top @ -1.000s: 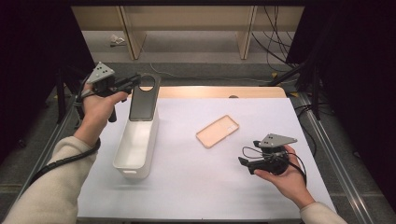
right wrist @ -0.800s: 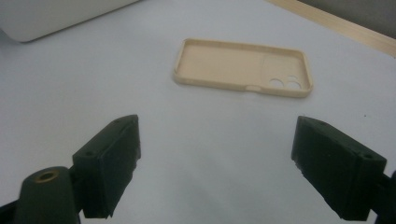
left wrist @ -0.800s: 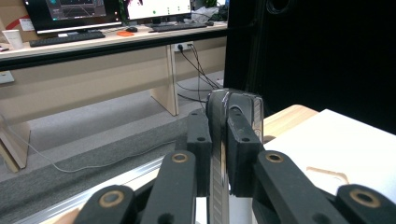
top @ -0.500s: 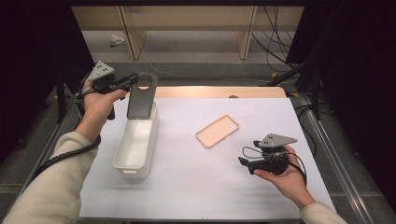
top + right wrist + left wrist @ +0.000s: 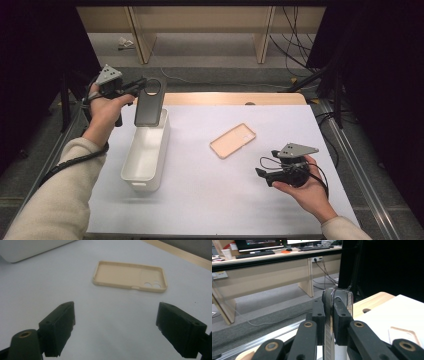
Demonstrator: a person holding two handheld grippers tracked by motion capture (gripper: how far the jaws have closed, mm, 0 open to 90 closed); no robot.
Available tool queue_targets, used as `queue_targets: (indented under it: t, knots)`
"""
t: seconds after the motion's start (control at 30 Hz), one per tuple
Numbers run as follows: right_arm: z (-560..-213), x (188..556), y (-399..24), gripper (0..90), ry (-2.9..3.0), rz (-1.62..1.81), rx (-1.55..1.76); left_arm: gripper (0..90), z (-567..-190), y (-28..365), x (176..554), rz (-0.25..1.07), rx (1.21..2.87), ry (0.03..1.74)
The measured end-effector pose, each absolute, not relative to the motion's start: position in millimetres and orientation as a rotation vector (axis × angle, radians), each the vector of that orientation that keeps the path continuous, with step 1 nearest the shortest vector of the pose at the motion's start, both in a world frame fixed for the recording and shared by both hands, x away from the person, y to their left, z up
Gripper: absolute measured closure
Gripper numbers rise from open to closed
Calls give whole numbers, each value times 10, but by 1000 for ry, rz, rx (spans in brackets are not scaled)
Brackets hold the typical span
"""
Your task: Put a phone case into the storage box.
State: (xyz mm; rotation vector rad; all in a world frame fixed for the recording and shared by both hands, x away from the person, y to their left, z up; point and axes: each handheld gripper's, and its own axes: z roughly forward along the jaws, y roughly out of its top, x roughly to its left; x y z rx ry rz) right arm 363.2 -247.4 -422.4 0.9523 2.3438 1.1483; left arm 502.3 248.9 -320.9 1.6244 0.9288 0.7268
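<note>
An office or lab workroom is shown. Long wooden desks (image 5: pixel 274 267) are seen beyond the table (image 5: pixel 240 200), with a keyboard (image 5: pixel 253 254), monitors (image 5: pixel 259 244) and a paper cup (image 5: pixel 227 254) set on them. Cables (image 5: pixel 295 45) are trailed over grey carpet (image 5: pixel 262 307), and the table is flanked by black curtains (image 5: pixel 380 75) and metal rails (image 5: pixel 350 150).

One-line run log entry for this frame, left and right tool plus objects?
left tool: shut on dark phone case, above white bin | right tool: open, empty, low over table | beige phone case: flat on white mat
</note>
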Motion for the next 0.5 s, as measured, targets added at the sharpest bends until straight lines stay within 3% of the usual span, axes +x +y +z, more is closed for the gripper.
queue_targets:
  t: [0.5]
  knots:
    - [-4225,3635,-2478,165,2346,1150,952,813,-3294,2512,5117,715,1593,941]
